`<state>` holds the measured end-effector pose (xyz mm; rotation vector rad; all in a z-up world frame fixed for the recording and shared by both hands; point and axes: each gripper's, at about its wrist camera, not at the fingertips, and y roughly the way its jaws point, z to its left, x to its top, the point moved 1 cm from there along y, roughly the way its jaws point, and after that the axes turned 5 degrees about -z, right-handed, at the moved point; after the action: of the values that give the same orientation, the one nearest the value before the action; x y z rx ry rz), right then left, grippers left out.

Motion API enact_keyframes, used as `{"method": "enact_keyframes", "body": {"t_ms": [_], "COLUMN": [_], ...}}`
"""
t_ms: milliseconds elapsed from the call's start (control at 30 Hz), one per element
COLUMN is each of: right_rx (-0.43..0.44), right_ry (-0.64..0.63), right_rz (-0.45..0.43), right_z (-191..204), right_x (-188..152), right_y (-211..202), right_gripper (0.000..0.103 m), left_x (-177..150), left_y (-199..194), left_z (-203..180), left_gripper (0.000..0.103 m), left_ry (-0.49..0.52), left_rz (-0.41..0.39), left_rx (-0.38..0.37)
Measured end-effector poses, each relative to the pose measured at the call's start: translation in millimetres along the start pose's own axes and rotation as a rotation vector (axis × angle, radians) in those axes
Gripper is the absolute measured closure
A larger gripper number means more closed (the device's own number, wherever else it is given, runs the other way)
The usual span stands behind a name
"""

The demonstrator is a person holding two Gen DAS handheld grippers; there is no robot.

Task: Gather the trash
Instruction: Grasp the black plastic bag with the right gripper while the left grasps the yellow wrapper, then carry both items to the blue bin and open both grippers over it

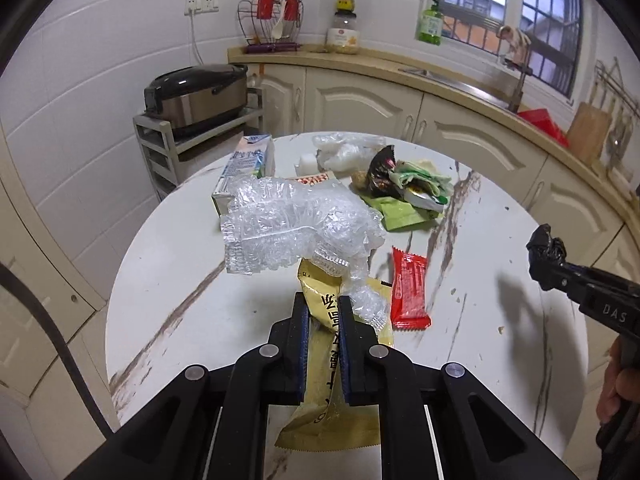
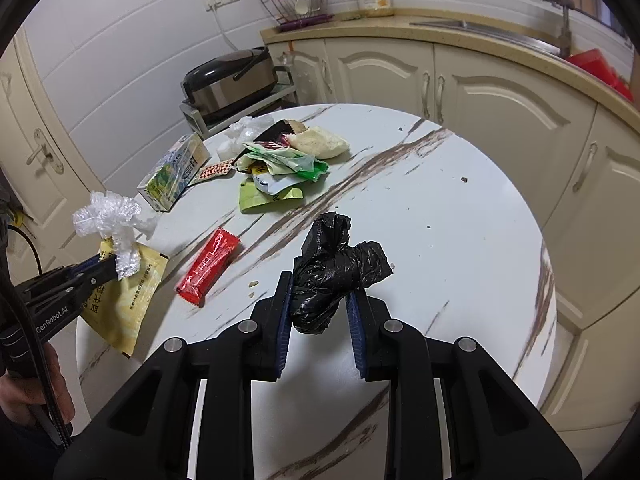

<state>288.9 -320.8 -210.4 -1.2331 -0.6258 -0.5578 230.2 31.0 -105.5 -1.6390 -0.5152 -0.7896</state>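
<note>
My left gripper (image 1: 323,304) is shut on a yellow snack packet (image 1: 332,420), and a crumpled clear plastic wrap (image 1: 296,228) is caught at its tips. Both hang above the near edge of the round marble table (image 1: 192,300). In the right wrist view the same gripper (image 2: 108,264) holds the packet (image 2: 124,304) and wrap (image 2: 108,216) at the table's left rim. My right gripper (image 2: 320,292) is shut on a wadded black plastic bag (image 2: 336,268) above the table. A red wrapper (image 1: 410,290) (image 2: 208,266) lies flat between the two grippers.
At the far side of the table lie a milk carton (image 2: 172,178) on its side, a heap of green and dark wrappers (image 2: 280,168), a bun (image 2: 320,142) and a clear bag (image 1: 344,148). A rice cooker (image 1: 196,96) sits on a rack behind. Cabinets curve around the right.
</note>
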Motion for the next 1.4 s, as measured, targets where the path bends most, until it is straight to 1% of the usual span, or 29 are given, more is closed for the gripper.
{"method": "enact_keyframes", "body": {"t_ms": [67,100,167,200,267,367,500,600,700,767,900,1000,1167,1233,1267,1300,1400], "right_rx": [0.005,0.007,0.011,0.012,0.014,0.016,0.026,0.035,0.044,0.048,0.051,0.045,0.018,0.000,-0.015,-0.025,-0.075], "right_ry": [-0.003,-0.004,-0.007,-0.008,-0.009,-0.005,-0.005,-0.006,-0.008,-0.009,-0.005,0.004,0.033,0.051,0.066,0.074,0.111], "right_rz": [-0.003,-0.005,-0.008,-0.011,-0.014,-0.015,-0.014,-0.014,-0.014,-0.015,-0.026,-0.045,-0.093,-0.114,-0.131,-0.141,-0.175], "right_z": [2.4,3.1,4.8,5.4,5.3,4.8,5.8,8.5,11.6,12.9,12.6,7.4,-14.4,-28.1,-39.6,-46.3,-78.3], "right_x": [-0.8,-1.2,-2.0,-2.7,-4.3,-6.5,-10.3,-14.5,-19.3,-23.0,-26.5,-26.5,-22.5,-20.0,-18.3,-16.6,-12.9], "right_y": [-2.7,-4.2,-7.0,-8.5,-11.9,-14.0,-16.7,-19.6,-22.5,-25.0,-31.5,-40.9,-64.5,-75.6,-84.1,-88.9,-109.2], "right_gripper": [0.079,0.079,0.079,0.079,0.079,0.079,0.079,0.079,0.079,0.079,0.079,0.079,0.079,0.079,0.079,0.079,0.079], "left_x": [-3.8,-7.8,-11.8,-14.1,-15.1,-15.3,-19.9,-23.2,-26.5,-27.1,-22.0,-14.9,7.6,18.9,21.6,27.0,37.6], "left_y": [4.2,6.0,3.2,-1.2,-5.1,-12.9,-25.1,-25.9,-35.0,-42.3,-64.7,-78.5,-88.4,-88.4,-87.1,-84.9,-72.7], "left_z": [-2.0,-4.1,-11.1,-13.6,-14.7,-13.5,-14.9,-10.9,-3.2,-2.8,-10.3,-27.3,-72.2,-102.4,-111.5,-131.4,-173.0], "left_gripper": [0.094,0.094,0.094,0.094,0.094,0.094,0.094,0.094,0.094,0.094,0.094,0.094,0.094,0.094,0.094,0.094,0.094], "left_ry": [-0.003,0.011,0.073,0.078,0.053,0.040,0.082,0.042,-0.002,-0.001,0.000,0.016,0.061,0.096,0.107,0.128,0.170], "left_rz": [0.054,0.072,0.060,0.054,0.057,0.049,0.037,0.057,0.070,0.061,0.015,-0.027,-0.094,-0.116,-0.120,-0.127,-0.132], "left_rx": [-0.038,-0.008,0.057,0.057,0.022,0.014,0.055,0.013,-0.029,-0.028,-0.042,-0.060,-0.131,-0.178,-0.194,-0.225,-0.288]}}
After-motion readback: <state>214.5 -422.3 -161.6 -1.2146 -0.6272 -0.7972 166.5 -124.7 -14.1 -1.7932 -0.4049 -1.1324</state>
